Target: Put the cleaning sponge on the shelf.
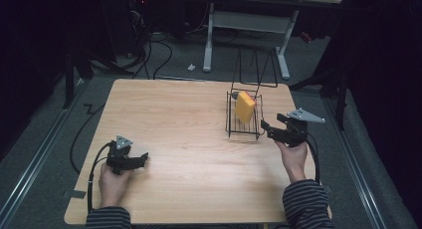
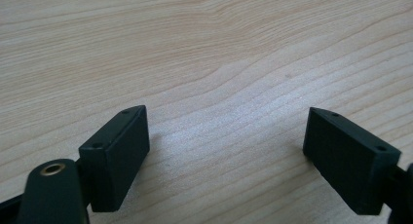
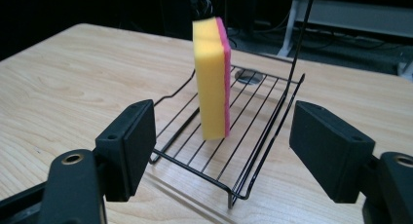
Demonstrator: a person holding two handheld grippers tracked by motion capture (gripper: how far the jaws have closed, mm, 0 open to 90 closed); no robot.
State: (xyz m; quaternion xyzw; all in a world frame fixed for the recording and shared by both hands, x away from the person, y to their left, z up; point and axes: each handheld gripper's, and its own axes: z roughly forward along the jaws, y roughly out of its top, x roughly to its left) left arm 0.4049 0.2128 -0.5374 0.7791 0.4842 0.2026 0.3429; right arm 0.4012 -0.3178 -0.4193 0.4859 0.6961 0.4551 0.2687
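A yellow-and-pink sponge (image 3: pixel 213 78) stands upright on edge in a black wire rack (image 3: pixel 272 131), right of centre in the high view, on the wooden counter (image 1: pixel 189 124). The right claw (image 1: pixel 268 130) hovers just beside the rack's right end, jaws wide and empty, with nothing between them; in the right gripper view the sponge sits straight ahead, past the pads. The left claw (image 1: pixel 143 158) rests at the lower left of the high view, jaws wide over bare wood, well apart from the rack. The step in hand looks like either a release just finished or an approach to grasp. If a grasp follows, the right claw must advance over the rack's low front wire and close on the sponge's broad faces without tipping it.
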